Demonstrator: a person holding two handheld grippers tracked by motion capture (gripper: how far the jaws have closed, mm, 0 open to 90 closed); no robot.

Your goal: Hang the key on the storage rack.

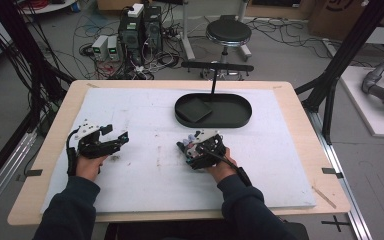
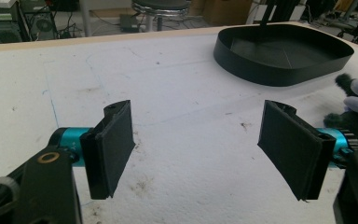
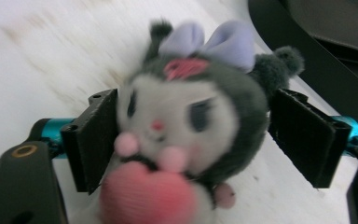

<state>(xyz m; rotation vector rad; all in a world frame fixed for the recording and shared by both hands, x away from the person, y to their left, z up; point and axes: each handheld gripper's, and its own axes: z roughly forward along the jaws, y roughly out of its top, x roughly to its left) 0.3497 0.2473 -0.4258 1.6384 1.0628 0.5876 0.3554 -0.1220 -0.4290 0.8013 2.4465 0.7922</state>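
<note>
Plush toy (image 3: 186, 116) sits between the jaws of our right gripper (image 1: 200, 148), near the middle of the white table mat (image 1: 145, 115). The left pad touches its cheek, but on the other side we see a small gap, so we cannot tell if the grip is firm. We judge that the picking is only beginning. The black tray (image 1: 213, 110) is just beyond the toy and has nothing from us inside yet; carrying the toy there probably remains. Our left gripper (image 2: 198, 149) has its jaws spread wide over bare mat.
</note>
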